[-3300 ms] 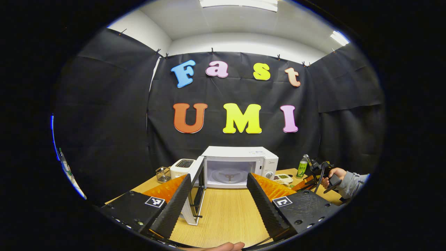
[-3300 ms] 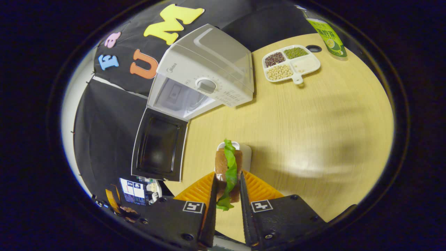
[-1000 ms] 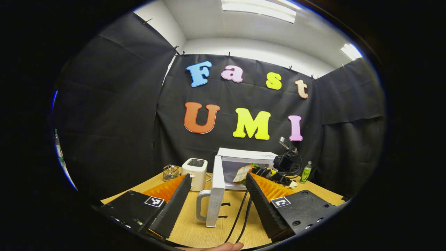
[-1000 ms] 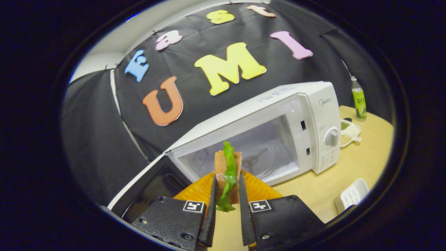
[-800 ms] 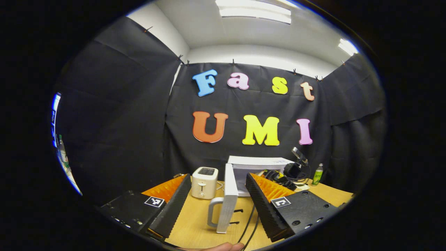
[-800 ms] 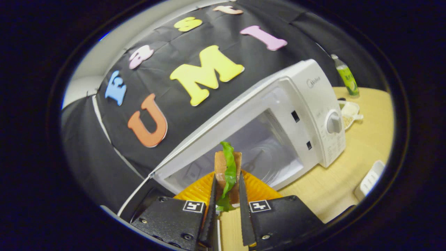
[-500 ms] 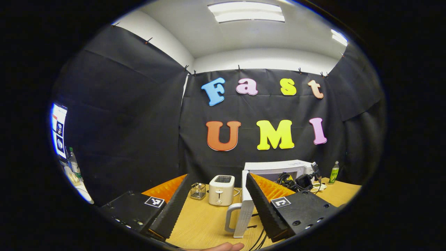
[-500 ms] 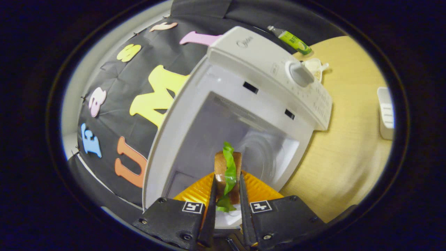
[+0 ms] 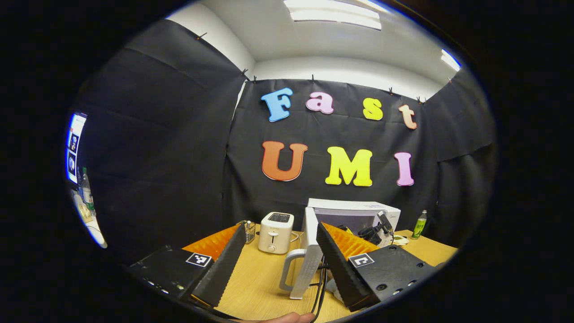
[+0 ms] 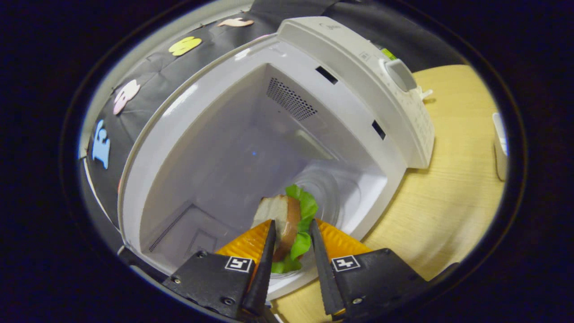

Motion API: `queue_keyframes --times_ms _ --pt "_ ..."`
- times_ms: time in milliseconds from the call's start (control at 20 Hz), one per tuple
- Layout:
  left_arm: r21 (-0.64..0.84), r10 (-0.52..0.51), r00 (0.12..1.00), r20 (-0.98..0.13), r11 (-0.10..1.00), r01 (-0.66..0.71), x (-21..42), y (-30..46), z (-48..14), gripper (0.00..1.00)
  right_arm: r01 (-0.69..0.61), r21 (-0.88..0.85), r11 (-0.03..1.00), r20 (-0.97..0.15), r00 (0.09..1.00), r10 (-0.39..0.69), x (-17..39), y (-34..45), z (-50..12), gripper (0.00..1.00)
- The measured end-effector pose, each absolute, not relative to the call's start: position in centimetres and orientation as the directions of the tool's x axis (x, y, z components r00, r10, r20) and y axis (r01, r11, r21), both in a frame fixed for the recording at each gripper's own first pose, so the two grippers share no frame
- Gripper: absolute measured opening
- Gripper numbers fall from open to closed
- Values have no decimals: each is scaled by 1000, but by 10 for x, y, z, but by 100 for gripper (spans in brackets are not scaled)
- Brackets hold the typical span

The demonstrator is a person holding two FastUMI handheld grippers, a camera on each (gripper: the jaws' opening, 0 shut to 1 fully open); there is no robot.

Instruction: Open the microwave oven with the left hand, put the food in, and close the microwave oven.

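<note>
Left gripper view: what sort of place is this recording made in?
Probably a staged kitchen corner in a recording booth: a microwave with its door open, a toaster and a green bottle stand on a wooden table against black cloth walls.

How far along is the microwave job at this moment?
Done: the microwave door stands open. In hand: the right gripper has the sandwich inside the microwave, fingers seemingly loosening. Left: withdraw, then close the door with the open left gripper.
</note>
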State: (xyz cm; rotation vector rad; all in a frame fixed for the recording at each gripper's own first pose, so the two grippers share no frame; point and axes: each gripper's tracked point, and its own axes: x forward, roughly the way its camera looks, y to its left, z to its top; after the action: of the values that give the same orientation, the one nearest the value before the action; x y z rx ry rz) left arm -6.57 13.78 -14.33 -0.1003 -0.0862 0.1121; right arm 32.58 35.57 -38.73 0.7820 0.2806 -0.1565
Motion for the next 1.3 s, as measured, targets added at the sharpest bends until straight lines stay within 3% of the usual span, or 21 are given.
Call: queue_keyframes --times_ms 50,200,250,300,400,500,650,700,750,800,850,900,950,1000,1050,1100,1250,1300 --pt "-99 126 989 84 988 -117 -64 141 -144 95 238 656 716 -300 953 -42 327 356 -387 44" --pt "-71 156 985 72 986 -151 -65 149 -151 95 225 586 779 -285 956 -62 330 352 -387 43" --pt "-64 176 982 69 983 -171 -64 155 -152 95 206 552 808 -278 959 -55 331 354 -388 58" --pt "-60 183 981 56 982 -180 -65 158 -156 95 186 512 839 -269 962 -49 331 356 -387 56" --pt "-63 205 978 40 977 -202 -67 166 -161 95 172 447 878 -256 965 -58 328 356 -386 87" --pt "-74 208 978 15 976 -206 -71 170 -166 95 160 420 893 -251 967 -55 325 355 -386 100" --pt "-72 249 968 -18 966 -249 -77 187 -177 95 129 404 906 -240 970 -32 321 356 -384 100" --pt "-64 269 963 -25 961 -270 -79 193 -179 95 118 395 911 -228 973 -27 319 355 -380 91" --pt "-55 283 959 -30 957 -285 -82 198 -182 83 111 386 916 -218 976 -27 317 354 -376 100" --pt "-48 294 955 -39 954 -296 -84 202 -186 83 97 385 918 -207 978 -17 314 354 -369 100" --pt "-42 301 952 -47 952 -303 -85 205 -189 95 74 386 919 -194 981 2 310 357 -362 100" --pt "-40 308 950 -52 950 -310 -87 208 -191 95 57 376 925 -182 983 13 306 358 -355 100" --pt "-40 317 947 -56 947 -320 -89 212 -192 95 43 362 931 -162 987 17 301 356 -346 91" --pt "-41 323 944 -60 944 -326 -90 214 -193 83 25 340 940 -135 991 22 298 354 -336 91" --pt "-46 329 943 -59 942 -332 -93 216 -193 100 16 314 949 -109 994 19 294 351 -328 91" --pt "-52 331 943 -47 941 -333 -95 216 -190 95 6 289 957 -90 996 21 292 349 -322 90" --pt "-68 325 945 -25 943 -326 -103 214 -185 95 -15 222 975 -62 998 30 286 338 -316 91" --pt "-72 323 946 -20 943 -324 -105 212 -184 95 -13 200 980 -57 998 25 285 332 -316 100"
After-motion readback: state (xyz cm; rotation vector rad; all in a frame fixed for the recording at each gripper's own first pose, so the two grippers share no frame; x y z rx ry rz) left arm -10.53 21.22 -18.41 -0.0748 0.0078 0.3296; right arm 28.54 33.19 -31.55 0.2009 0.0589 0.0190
